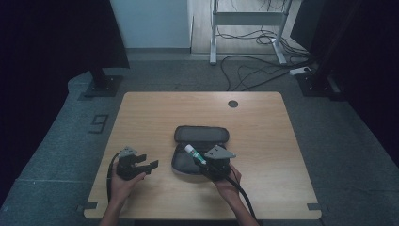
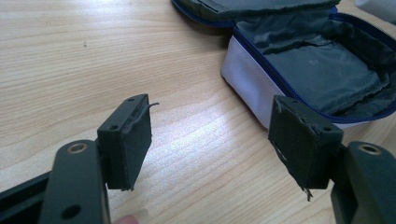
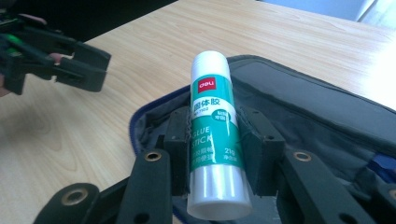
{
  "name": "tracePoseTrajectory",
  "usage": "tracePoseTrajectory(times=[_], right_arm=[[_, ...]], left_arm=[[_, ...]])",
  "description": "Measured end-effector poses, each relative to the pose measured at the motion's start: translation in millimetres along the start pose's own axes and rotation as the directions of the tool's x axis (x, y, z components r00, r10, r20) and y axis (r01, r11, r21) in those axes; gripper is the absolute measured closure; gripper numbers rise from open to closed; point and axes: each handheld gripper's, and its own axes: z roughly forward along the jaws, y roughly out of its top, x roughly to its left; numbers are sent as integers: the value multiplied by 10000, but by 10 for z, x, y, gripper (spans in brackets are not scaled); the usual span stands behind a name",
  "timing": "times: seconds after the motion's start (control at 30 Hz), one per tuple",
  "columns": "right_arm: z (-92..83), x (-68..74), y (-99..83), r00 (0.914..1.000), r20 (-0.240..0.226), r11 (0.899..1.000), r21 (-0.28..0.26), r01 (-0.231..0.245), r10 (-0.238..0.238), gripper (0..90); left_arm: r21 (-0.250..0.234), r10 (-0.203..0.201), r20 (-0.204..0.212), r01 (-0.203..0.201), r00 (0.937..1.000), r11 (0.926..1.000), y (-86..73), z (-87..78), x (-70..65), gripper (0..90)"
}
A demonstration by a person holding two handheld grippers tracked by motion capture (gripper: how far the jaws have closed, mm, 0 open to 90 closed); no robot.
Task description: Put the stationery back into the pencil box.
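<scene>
Glue stick (image 3: 215, 140) clamped in right tool (image 3: 215, 154) over open pouch (image 1: 201, 136); left tool (image 2: 215, 140) gapes nearby.

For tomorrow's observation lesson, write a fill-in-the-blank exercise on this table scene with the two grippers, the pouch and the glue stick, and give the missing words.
1. The right gripper is shut on a ____ stick.
2. The left gripper has its jaws ____, with nothing between them.
3. The pouch lies unzipped on the ____ table.
4. The glue stick has a white and ____ label.

Missing words: glue; open; wooden; green
</scene>
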Motion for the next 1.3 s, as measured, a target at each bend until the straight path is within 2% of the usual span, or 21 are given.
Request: tracePoseTrajectory(times=[0.33,0.63,1.0,1.3], right_arm=[[30,-154,-35,9993,229,9996,86,-282,280,650],[168,-268,-138,9985,368,9972,612,-429,407,650],[293,-336,-241,9980,559,9917,1232,-367,300,648],[355,-329,-283,9980,634,9858,1673,-144,38,645]], left_arm=[[18,42,-21,-42,10000,10000,-3,11,-9,305],[151,87,-14,-87,10000,9998,-13,39,-19,304],[242,104,-21,-103,9999,9997,-25,67,-21,303],[272,117,-28,-116,9999,9996,-30,75,-28,303]])
